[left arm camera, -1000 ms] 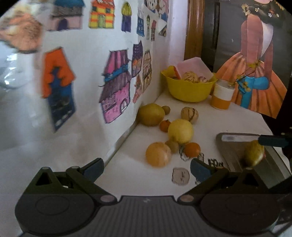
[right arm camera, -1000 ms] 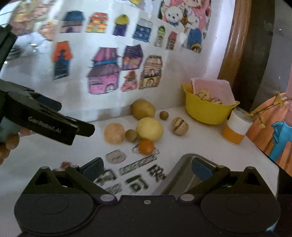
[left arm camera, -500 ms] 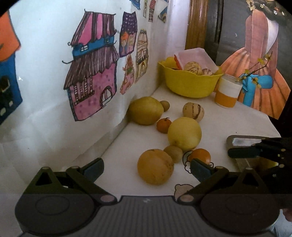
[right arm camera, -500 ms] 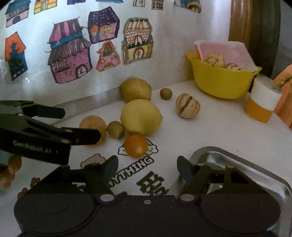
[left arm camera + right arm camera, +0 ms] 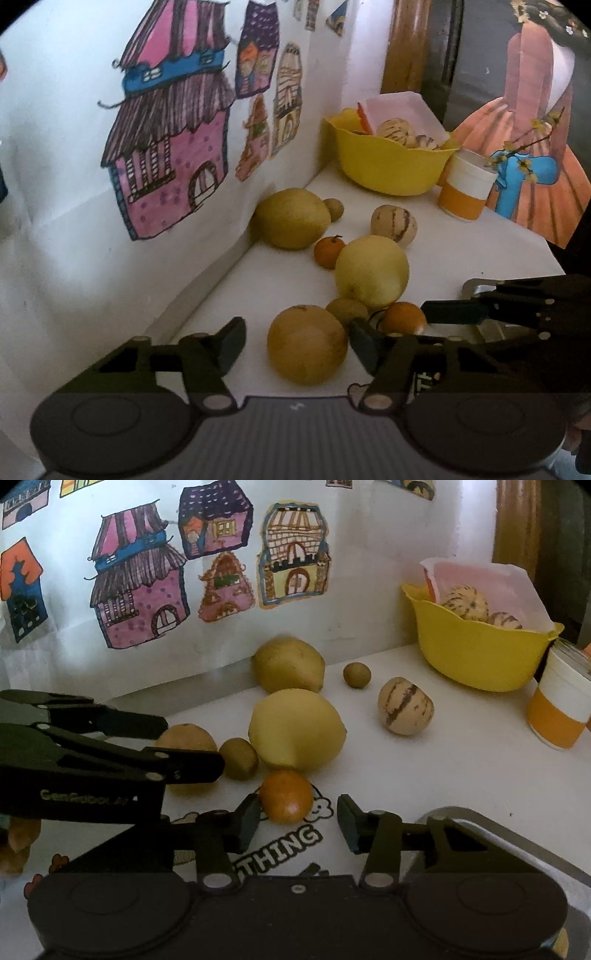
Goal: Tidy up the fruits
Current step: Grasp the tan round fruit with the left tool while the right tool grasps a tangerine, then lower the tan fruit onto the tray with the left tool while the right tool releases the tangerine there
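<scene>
Loose fruit lies on the white table by the wall. My left gripper [image 5: 297, 341] is open around a round tan-orange fruit [image 5: 307, 344] that sits between its fingers. My right gripper [image 5: 299, 821] is open too, with a small orange [image 5: 286, 795] just ahead of its left fingertip. Behind these sit a big yellow fruit [image 5: 295, 729], a small brown kiwi [image 5: 239, 757], a larger yellow-green fruit [image 5: 288, 663] and a striped melon [image 5: 405, 706]. A second small orange [image 5: 328, 252] shows in the left wrist view. The left gripper's arm [image 5: 92, 753] crosses the right wrist view.
A yellow bowl [image 5: 476, 657] holding striped melons and a pink liner stands at the back right, with an orange-and-white cup [image 5: 561, 709] beside it. A metal tray [image 5: 498, 836] lies at the right front. A wall with house drawings [image 5: 140, 598] bounds the left.
Both grippers moved forward and down toward the fruit. The tan-orange fruit now sits between the left fingers, and the small orange is right at the right gripper's tips.
</scene>
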